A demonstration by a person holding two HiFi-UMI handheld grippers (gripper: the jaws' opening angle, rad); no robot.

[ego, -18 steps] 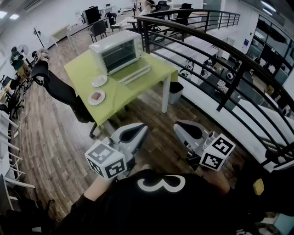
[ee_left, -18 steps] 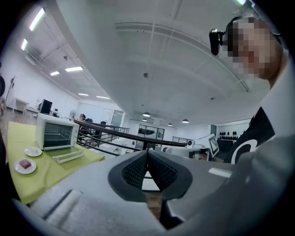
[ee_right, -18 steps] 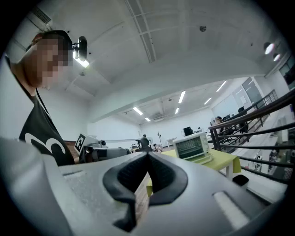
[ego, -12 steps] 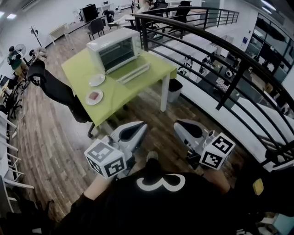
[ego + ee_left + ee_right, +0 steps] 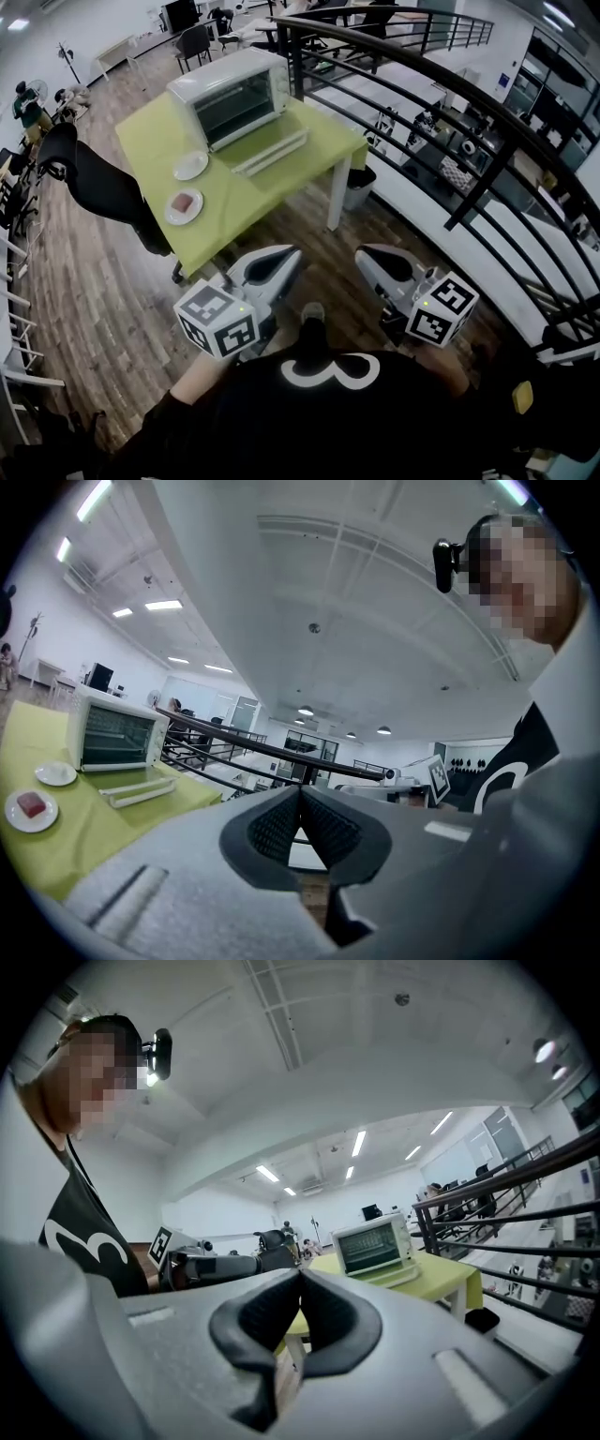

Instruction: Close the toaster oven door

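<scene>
The white toaster oven [image 5: 230,98] stands at the far side of the green table [image 5: 309,141], its door [image 5: 272,150] folded down flat in front of it. The left gripper view shows the oven [image 5: 112,738] and its lowered door [image 5: 141,789] at the left; in the right gripper view the oven [image 5: 373,1246] is far ahead. My left gripper [image 5: 286,255] and right gripper [image 5: 366,255] hang side by side over the wooden floor, well short of the table. Both are shut with nothing between the jaws, as seen on the left gripper [image 5: 300,794] and the right gripper [image 5: 300,1274].
Two white plates [image 5: 190,166] [image 5: 184,206] lie on the table's left part, the nearer one with a reddish piece on it. A black chair [image 5: 94,183] stands left of the table. A black railing [image 5: 487,141] runs along the right, with a bin [image 5: 356,187] by the table leg.
The table and oven have grown slightly and shifted left in the head view. A shoe now shows between the grippers. Both grippers stay shut and level.
</scene>
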